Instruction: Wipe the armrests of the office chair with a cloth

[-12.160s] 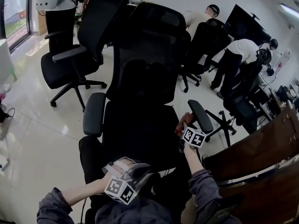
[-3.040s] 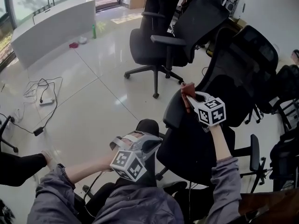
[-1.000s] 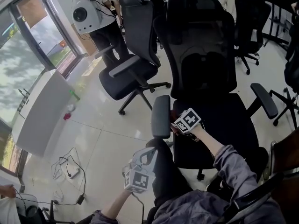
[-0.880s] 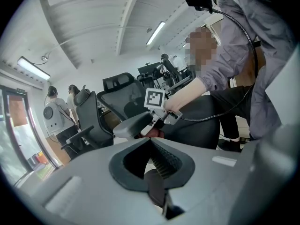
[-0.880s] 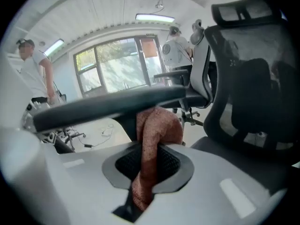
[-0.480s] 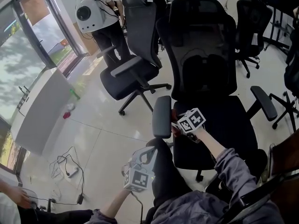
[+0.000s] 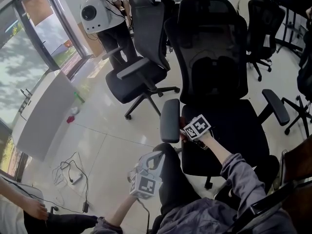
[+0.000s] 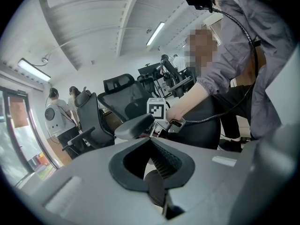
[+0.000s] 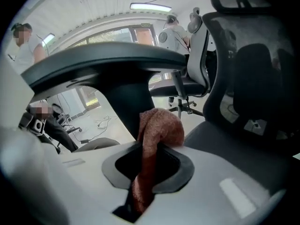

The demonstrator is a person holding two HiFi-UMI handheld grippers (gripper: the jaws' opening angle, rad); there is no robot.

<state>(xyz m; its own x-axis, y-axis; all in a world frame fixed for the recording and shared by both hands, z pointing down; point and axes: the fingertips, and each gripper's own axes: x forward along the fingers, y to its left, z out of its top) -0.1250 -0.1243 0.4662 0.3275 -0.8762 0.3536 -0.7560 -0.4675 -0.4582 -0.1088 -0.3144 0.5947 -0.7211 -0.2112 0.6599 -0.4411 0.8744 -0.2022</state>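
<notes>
- Nearest, low by the lap: left gripper (image 7: 148, 165), jaws together on nothing, parked clear of the work.
- Next: right gripper (image 7: 184, 129), clamped on the cloth (image 9: 157, 130), bunched end pushed out ahead for wiping.
- Cloth tucked under the near armrest (image 7: 169, 120), by its post, likely to reach the underside.
- Farther off: far armrest (image 7: 275, 106), well apart from both grippers.

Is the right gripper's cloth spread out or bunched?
Bunched: the cloth sticks up from the right gripper as a narrow wad.
</notes>
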